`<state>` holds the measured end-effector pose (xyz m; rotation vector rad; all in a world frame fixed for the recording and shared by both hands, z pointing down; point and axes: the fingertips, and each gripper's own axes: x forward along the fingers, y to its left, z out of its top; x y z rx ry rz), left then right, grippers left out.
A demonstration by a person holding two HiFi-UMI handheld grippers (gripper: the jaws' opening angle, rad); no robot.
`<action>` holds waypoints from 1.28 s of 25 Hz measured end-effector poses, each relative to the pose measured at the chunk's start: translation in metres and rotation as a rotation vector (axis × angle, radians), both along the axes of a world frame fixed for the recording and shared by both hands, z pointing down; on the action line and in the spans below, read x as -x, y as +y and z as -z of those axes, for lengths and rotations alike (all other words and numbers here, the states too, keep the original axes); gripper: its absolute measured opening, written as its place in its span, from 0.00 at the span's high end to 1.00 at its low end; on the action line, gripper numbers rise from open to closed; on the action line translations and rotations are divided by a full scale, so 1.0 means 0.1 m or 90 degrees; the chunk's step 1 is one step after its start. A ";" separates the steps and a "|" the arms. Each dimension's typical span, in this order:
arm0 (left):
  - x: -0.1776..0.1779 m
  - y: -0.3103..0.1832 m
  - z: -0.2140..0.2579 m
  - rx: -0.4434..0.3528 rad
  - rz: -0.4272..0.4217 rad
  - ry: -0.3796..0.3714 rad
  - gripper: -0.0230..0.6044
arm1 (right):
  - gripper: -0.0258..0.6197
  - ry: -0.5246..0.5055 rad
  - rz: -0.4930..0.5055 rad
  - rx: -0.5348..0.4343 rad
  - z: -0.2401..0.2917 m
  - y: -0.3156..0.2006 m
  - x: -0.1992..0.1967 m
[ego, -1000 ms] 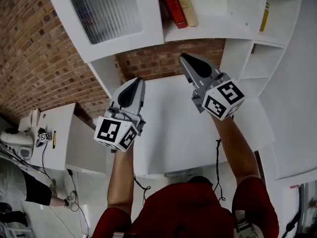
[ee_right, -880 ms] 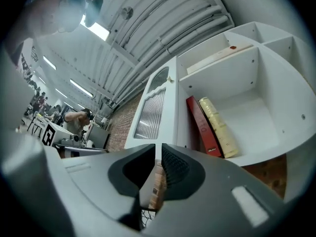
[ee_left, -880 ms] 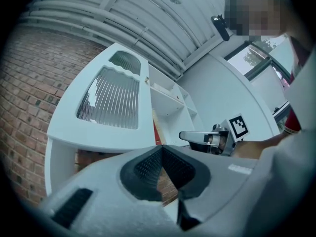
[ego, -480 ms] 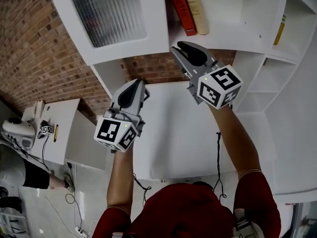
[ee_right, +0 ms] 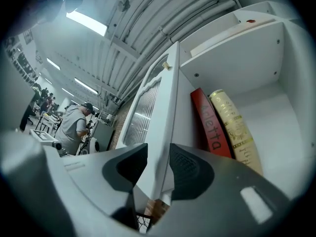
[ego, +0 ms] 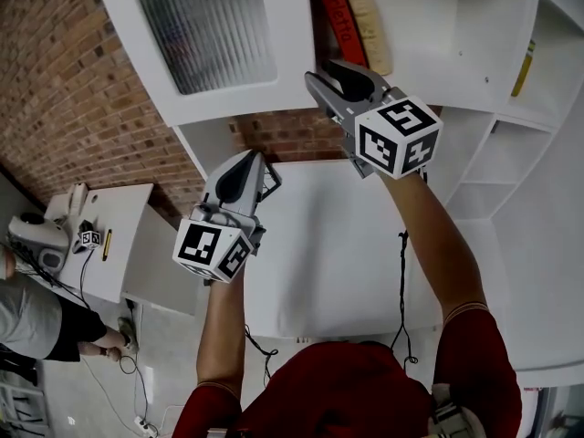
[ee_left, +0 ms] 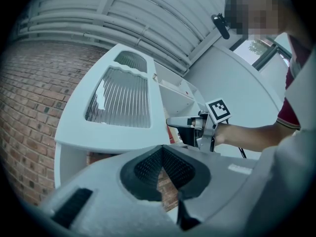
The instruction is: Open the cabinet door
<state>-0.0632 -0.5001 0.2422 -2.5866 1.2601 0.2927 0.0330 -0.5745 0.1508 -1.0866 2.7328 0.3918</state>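
The white cabinet door [ego: 210, 39] with a ribbed glass pane stands ajar, hinged at the left. My right gripper [ego: 330, 76] is raised to its free edge. In the right gripper view the door's edge [ee_right: 158, 107] runs between the two pads of the right gripper [ee_right: 158, 174]; the jaws have just been opening and stand apart around it without pressing. My left gripper [ego: 251, 158] hangs lower, below the door, shut with nothing in it. In the left gripper view its pads [ee_left: 148, 167] meet, and the door [ee_left: 123, 100] and right gripper [ee_left: 185, 125] show beyond.
Behind the door a red book [ego: 333, 16] and a tan book [ego: 370, 16] lean on the shelf. White shelves [ego: 511, 135] stand at the right, a brick wall [ego: 73, 108] at the left, a white tabletop [ego: 319, 245] below. A person [ego: 36, 318] stands by a side desk [ego: 128, 245].
My right gripper has risen from over the tabletop to the door's free edge, and its jaws have opened around that edge. The left gripper has hardly shifted.
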 end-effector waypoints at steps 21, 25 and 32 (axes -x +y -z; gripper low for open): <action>0.16 0.12 -0.05 0.001 0.013 0.000 0.96 | 0.79 -0.035 0.003 0.032 -0.02 -0.12 0.01; 0.18 0.15 -0.07 0.001 0.017 0.002 0.96 | 0.80 -0.041 0.020 0.033 -0.03 -0.08 0.01; 0.19 0.24 -0.05 0.003 0.019 0.009 0.96 | 0.82 -0.024 0.025 0.011 0.00 0.18 0.04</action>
